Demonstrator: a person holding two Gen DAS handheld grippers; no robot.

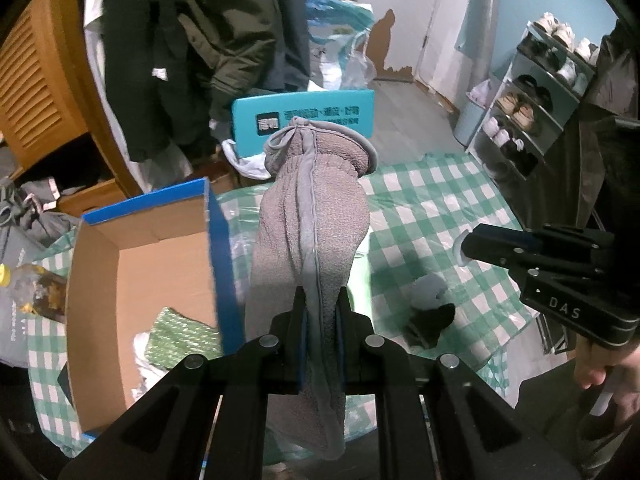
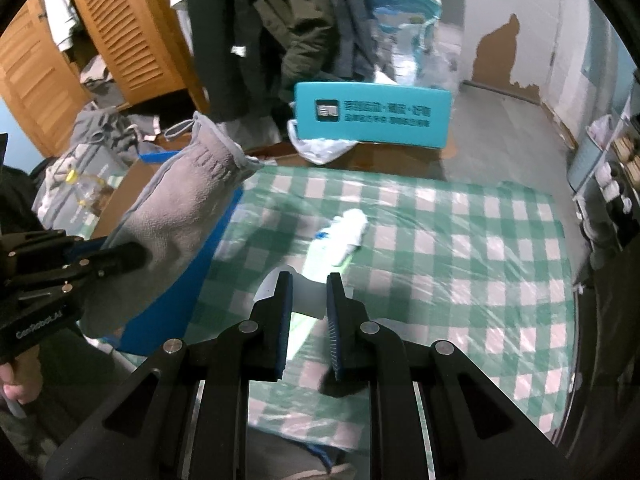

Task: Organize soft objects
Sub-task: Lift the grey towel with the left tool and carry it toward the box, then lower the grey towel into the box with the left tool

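A grey terry towel mitt (image 1: 312, 216) with a hem loop hangs in the air, and my left gripper (image 1: 320, 304) is shut on its lower part. In the right wrist view the same mitt (image 2: 180, 208) hangs over the box edge, held by the left gripper (image 2: 132, 256). An open cardboard box (image 1: 140, 248) with blue outer walls stands just left of it, with a green patterned cloth (image 1: 180, 332) inside. My right gripper (image 2: 308, 284) is shut on a small white piece at its tips, above the checked tablecloth (image 2: 460, 240). From the left wrist view, that right gripper (image 1: 466, 246) is off to the right.
A black sock (image 1: 430, 320) and a white and green packet (image 2: 344, 236) lie on the green checked cloth. A teal sign board (image 2: 372, 116) stands behind the table. Hanging coats, wooden louvre doors, a bottle (image 1: 28, 288) and a shoe rack (image 1: 532, 100) surround it.
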